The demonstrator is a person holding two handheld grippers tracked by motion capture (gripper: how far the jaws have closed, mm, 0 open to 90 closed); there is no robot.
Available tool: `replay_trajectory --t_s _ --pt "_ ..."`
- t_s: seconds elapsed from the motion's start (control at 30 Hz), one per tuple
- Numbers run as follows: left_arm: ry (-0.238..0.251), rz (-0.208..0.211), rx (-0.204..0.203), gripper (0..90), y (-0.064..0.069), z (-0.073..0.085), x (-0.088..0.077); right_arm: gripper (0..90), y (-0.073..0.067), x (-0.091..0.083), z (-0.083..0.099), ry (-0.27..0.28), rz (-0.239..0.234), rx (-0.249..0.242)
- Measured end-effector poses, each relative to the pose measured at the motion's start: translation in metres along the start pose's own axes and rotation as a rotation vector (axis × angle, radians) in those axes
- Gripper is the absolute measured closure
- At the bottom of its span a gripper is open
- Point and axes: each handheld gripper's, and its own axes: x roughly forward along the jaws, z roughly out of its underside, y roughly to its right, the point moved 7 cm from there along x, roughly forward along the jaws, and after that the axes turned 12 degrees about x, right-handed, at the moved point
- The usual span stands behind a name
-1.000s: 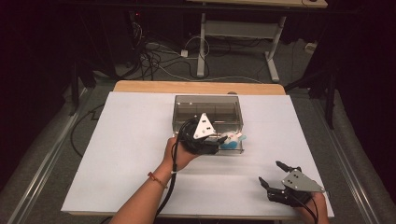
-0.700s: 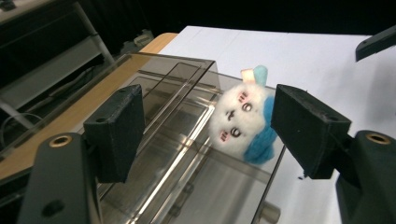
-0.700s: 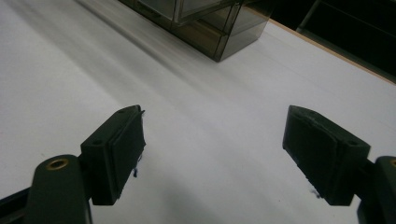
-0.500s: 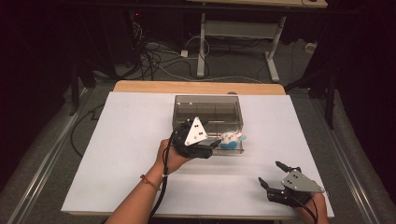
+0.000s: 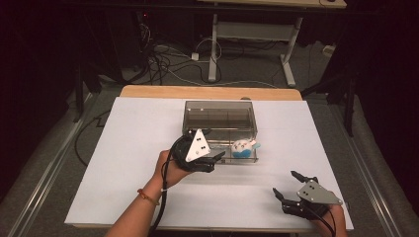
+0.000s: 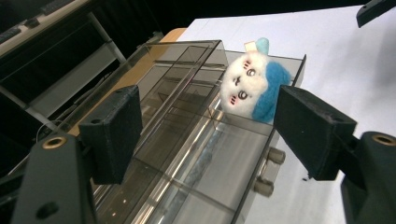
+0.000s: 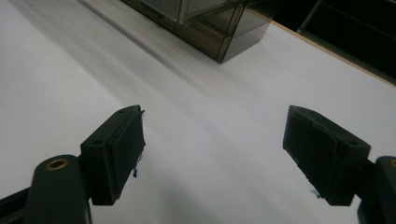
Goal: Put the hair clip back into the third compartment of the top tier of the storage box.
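- The small white and blue plush toy with a round face (image 5: 244, 147) lies in the pulled-out drawer (image 5: 243, 159) of the smoky transparent plastic organiser box (image 5: 220, 117), which stands near the middle of the white table top (image 5: 128, 148).
- In the left gripper view the plush toy (image 6: 250, 86) rests at the far end of the drawer (image 6: 219, 163), against its clear wall, with the face turned toward the camera.
- The left gripper (image 5: 216, 159) is just beside the front of the drawer, on the left of the toy. Its jaws have just been opening and now stand wide apart. Nothing is pressed between them; the toy is beyond the pads (image 6: 114, 130) and does not touch them.
- The right gripper (image 5: 285, 186) is near the front right corner of the table, well apart from the box. Its jaws are wide open and hold nothing; between its pads (image 7: 119, 151) is only the bare white surface.
- In the right gripper view, a corner of the box (image 7: 224, 35) is seen farther off.
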Motion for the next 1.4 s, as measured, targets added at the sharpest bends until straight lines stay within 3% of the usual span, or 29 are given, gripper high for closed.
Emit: replay_trajectory --t_s 0.77,0.97,1.4 --pt "-0.013 -0.072 0.027 18.5 -0.004 0.024 -0.037 21.0 -0.01 0.001 -0.002 0.0 -0.008 -0.031" --pt "-0.003 -0.086 0.027 18.5 -0.003 0.027 -0.046 20.9 -0.012 0.0 -0.003 0.002 -0.009 -0.037" --pt "-0.029 -0.123 0.018 18.4 0.0 0.046 -0.066 20.8 -0.017 0.0 -0.004 0.0 -0.014 -0.057"
